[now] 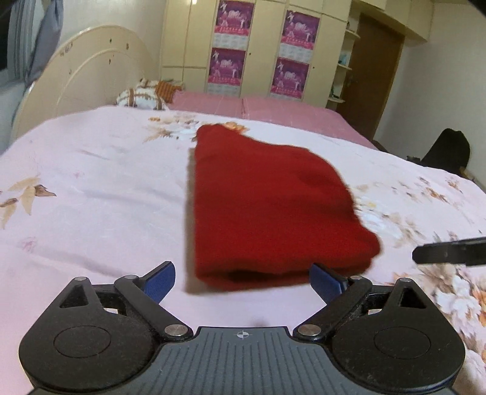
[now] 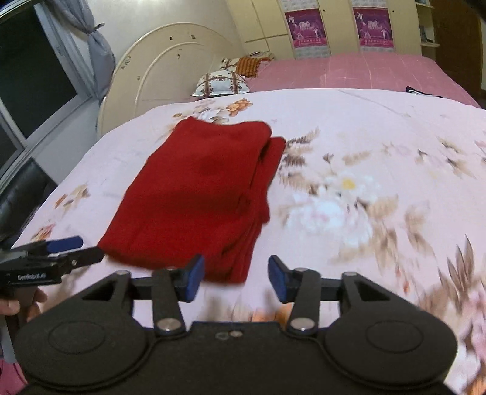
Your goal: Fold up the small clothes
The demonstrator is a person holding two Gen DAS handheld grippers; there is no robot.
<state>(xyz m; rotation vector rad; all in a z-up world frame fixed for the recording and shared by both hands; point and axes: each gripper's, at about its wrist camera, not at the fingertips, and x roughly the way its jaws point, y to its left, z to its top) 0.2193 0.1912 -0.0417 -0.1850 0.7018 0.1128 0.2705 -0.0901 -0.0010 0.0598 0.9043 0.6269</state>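
A red garment (image 1: 267, 206) lies folded into a long flat stack on the pale pink floral bedspread (image 1: 91, 188). My left gripper (image 1: 244, 281) hovers at the garment's near end. It is open, its blue pads are wide apart and neither touches the cloth. One black finger (image 1: 446, 254) of my right gripper pokes in from the right edge. In the right wrist view the same red garment (image 2: 197, 194) shows its layered edges on the right side. My right gripper (image 2: 236, 281) is open just before its near right corner and holds nothing. The left gripper (image 2: 91, 246) shows at the left, held by a hand (image 2: 18, 303).
Patterned pillows (image 2: 221, 83) lie by the cream headboard (image 2: 164, 60), with a darker pink sheet (image 2: 349, 71) beyond the bedspread. Wardrobe doors with purple posters (image 1: 232, 18) line the far wall. A dark object (image 1: 446, 149) stands off the bed's right side, and a window (image 2: 33, 73) is at the left.
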